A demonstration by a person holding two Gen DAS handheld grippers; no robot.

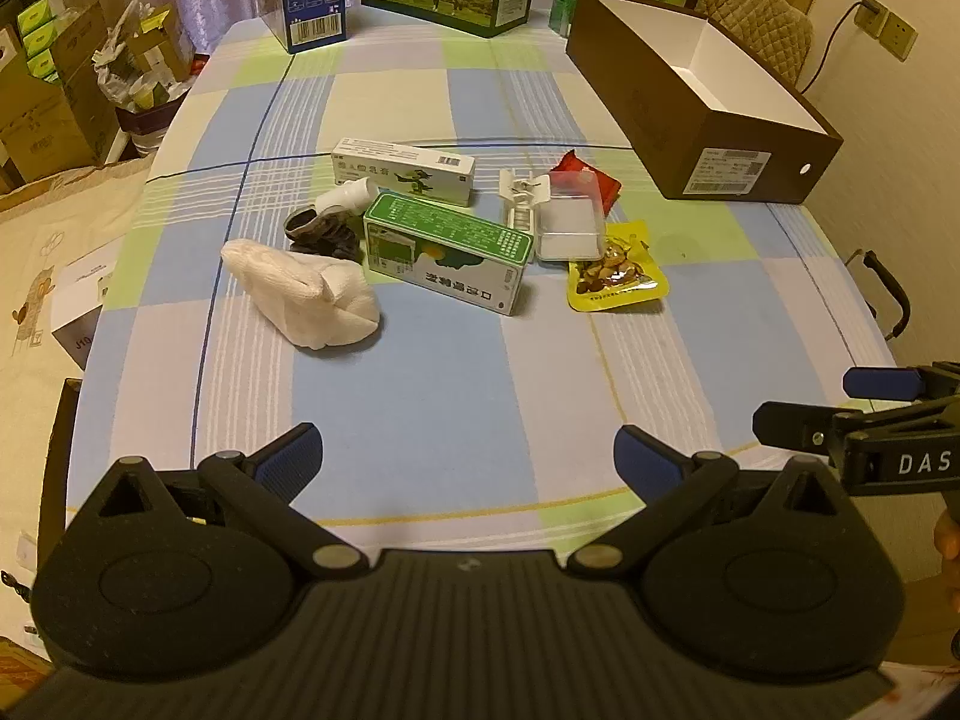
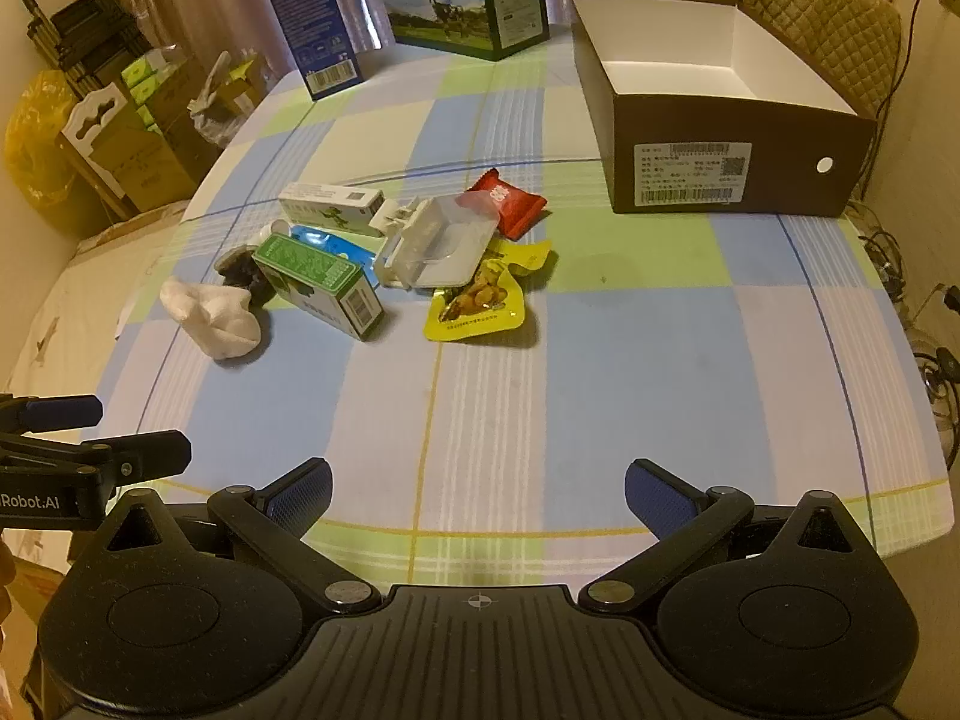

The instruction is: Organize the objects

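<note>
Left gripper (image 1: 467,456) and right gripper (image 2: 477,492) hover level, side by side, jaws spread, empty, near table edge, well short of green medicine box (image 1: 447,250).

"DAS" on right gripper (image 1: 840,414); "Robot.AI", probably, left gripper (image 2: 120,438)

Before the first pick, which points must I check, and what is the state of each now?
1. Left gripper open, holding nothing: ok.
2. Right gripper open, holding nothing: ok.
3. Brown box open on top, inside looks bare: ok.
4. Yellow snack pouch free to lift: not ok, the clear plastic case overlaps it.
5. White cloth apart from the green carton: ok.
</note>
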